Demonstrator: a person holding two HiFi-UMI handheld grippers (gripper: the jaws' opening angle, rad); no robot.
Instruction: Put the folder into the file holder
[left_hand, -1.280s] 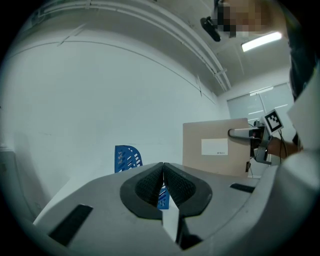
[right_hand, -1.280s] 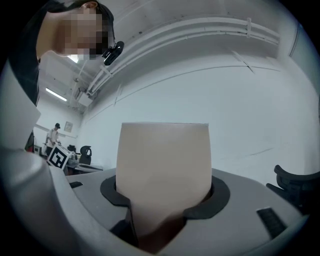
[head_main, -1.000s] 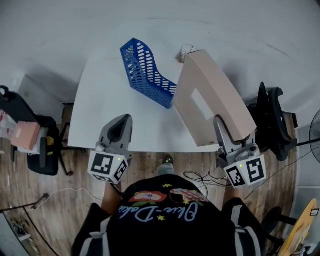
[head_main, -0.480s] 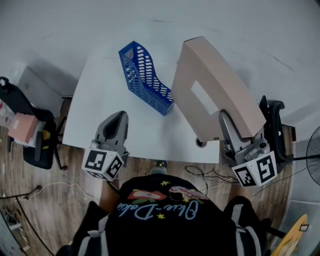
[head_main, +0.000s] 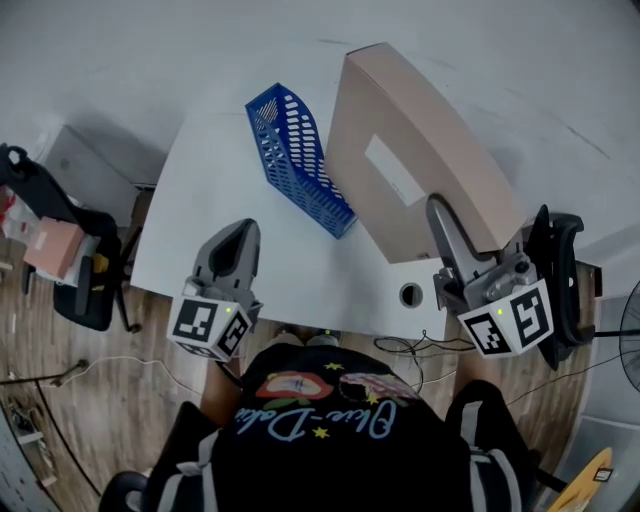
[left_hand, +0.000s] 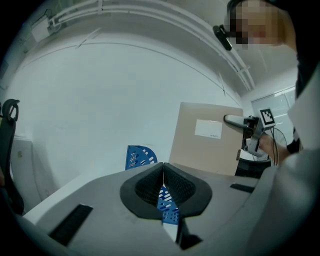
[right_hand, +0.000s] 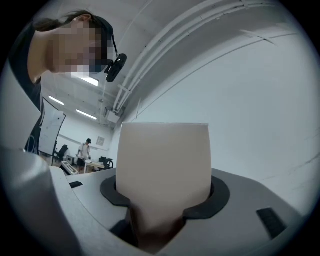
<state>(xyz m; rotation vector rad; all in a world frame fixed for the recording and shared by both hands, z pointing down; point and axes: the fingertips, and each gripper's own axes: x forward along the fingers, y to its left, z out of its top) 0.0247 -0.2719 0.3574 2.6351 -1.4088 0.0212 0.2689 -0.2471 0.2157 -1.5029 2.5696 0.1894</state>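
A thick tan box folder (head_main: 420, 170) with a white label is held up on edge over the white table's (head_main: 200, 200) right side. My right gripper (head_main: 440, 205) is shut on its near end, and the folder (right_hand: 164, 165) fills the space between that gripper's jaws. The blue slotted file holder (head_main: 300, 160) stands on the table just left of the folder, apart from it. My left gripper (head_main: 245, 228) hovers at the table's front edge, shut and holding nothing. In the left gripper view the file holder (left_hand: 139, 156) and the folder (left_hand: 207, 145) show beyond the jaws.
A round cable hole (head_main: 411, 294) sits near the table's front right corner. Black office chairs stand at the left (head_main: 60, 290) and right (head_main: 560, 270) of the table. A pink box (head_main: 50, 250) rests on the left chair. Cables lie on the wooden floor.
The right gripper has lifted the folder and carried it left toward the file holder, so it stands steeper now. The left gripper has barely shifted along the table's front edge.
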